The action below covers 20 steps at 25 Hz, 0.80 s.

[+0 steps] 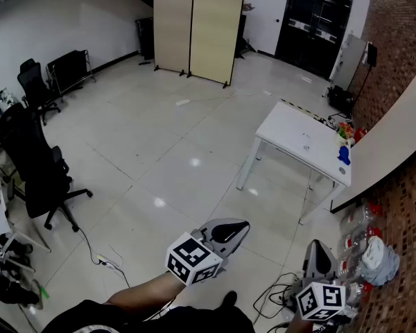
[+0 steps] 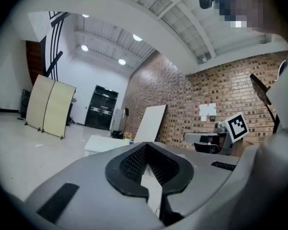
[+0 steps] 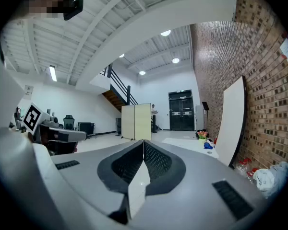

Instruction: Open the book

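No book shows in any view. My left gripper (image 1: pixel 243 225) is held level above the floor, its jaws closed tip to tip with nothing between them; the left gripper view shows the tips (image 2: pixel 147 144) meeting. My right gripper (image 1: pixel 317 244) hangs at the lower right, also shut and empty, its tips (image 3: pixel 143 141) touching. Both point toward a white table (image 1: pixel 291 134) across the room, which carries a blue object (image 1: pixel 344 155) and small colourful items (image 1: pixel 346 130) at its right end.
A beige folding screen (image 1: pixel 197 33) stands at the back beside black doors (image 1: pixel 313 23). Black office chairs (image 1: pixel 38 175) line the left. A white board (image 1: pixel 395 144) leans on the brick wall, with bottles and a bag (image 1: pixel 371 252) below. Cables (image 1: pixel 277 297) lie on the floor.
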Each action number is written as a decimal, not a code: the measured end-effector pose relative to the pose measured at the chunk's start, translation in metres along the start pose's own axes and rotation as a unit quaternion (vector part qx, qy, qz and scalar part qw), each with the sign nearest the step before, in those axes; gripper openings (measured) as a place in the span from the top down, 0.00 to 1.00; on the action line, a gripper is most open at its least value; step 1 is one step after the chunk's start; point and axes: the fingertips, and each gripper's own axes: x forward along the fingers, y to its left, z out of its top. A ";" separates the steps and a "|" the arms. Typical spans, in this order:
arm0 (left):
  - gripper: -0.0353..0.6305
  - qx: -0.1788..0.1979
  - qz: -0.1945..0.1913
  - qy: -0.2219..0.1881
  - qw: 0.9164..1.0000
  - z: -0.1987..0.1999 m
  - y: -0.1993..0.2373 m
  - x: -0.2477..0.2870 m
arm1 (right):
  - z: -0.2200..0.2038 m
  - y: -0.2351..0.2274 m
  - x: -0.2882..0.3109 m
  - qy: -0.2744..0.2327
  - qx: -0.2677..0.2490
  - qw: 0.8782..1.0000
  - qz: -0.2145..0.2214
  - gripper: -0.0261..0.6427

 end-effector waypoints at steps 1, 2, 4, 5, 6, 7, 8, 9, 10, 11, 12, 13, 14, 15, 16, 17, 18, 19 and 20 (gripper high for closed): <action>0.95 0.001 0.001 0.002 1.000 0.002 0.006 0.010 | 0.002 -0.007 0.010 -0.002 0.002 1.000 0.001 0.97; 0.95 0.003 0.002 0.003 1.000 0.003 0.012 0.021 | 0.004 -0.014 0.020 -0.004 0.003 1.000 0.003 0.97; 0.95 0.005 0.006 0.002 1.000 0.006 0.024 0.045 | 0.005 -0.030 0.041 -0.007 0.004 1.000 0.005 0.96; 0.95 0.006 0.008 0.001 1.000 0.007 0.030 0.058 | 0.004 -0.040 0.052 -0.007 0.005 1.000 0.007 0.96; 0.95 0.006 0.010 0.002 1.000 0.008 0.034 0.071 | 0.004 -0.051 0.062 -0.007 0.006 1.000 0.008 0.96; 0.95 0.007 0.011 0.003 1.000 0.009 0.039 0.084 | 0.005 -0.061 0.073 -0.009 0.009 1.000 0.009 0.97; 0.95 0.010 0.012 0.005 1.000 0.013 0.043 0.098 | 0.007 -0.072 0.084 -0.012 0.012 1.000 0.012 0.97; 0.95 0.016 0.013 0.008 1.000 0.017 0.047 0.113 | 0.009 -0.084 0.095 -0.015 0.015 1.000 0.015 0.97; 0.95 0.021 0.015 0.010 1.000 0.022 0.052 0.128 | 0.012 -0.095 0.106 -0.016 0.017 1.000 0.017 0.97; 0.95 0.023 0.018 0.009 1.000 0.026 0.057 0.142 | 0.015 -0.107 0.118 -0.017 0.018 1.000 0.019 0.97; 0.95 0.024 0.021 0.007 0.999 0.030 0.063 0.157 | 0.019 -0.119 0.129 -0.018 0.018 0.999 0.022 0.96; 0.95 0.023 0.025 0.005 0.999 0.034 0.069 0.172 | 0.023 -0.129 0.141 -0.019 0.016 0.999 0.025 0.97; 0.95 0.023 0.028 0.005 0.999 0.036 0.075 0.186 | 0.026 -0.139 0.152 -0.019 0.015 0.999 0.029 0.97; 0.95 0.023 0.032 0.005 0.999 0.038 0.081 0.199 | 0.028 -0.147 0.163 -0.019 0.015 0.999 0.033 0.97; 0.95 0.023 0.034 0.006 0.999 0.039 0.086 0.211 | 0.028 -0.156 0.172 -0.019 0.014 0.999 0.036 0.96; 0.95 0.023 0.037 0.006 0.999 0.039 0.091 0.222 | 0.027 -0.165 0.180 -0.019 0.014 0.999 0.037 0.96; 0.95 0.024 0.038 0.007 0.999 0.039 0.095 0.233 | 0.026 -0.174 0.189 -0.019 0.015 0.999 0.036 0.97; 0.95 0.025 0.039 0.009 0.999 0.039 0.100 0.244 | 0.025 -0.184 0.198 -0.018 0.017 0.999 0.035 0.97; 0.95 0.026 0.038 0.012 0.999 0.040 0.105 0.255 | 0.024 -0.193 0.207 -0.017 0.022 0.999 0.033 0.97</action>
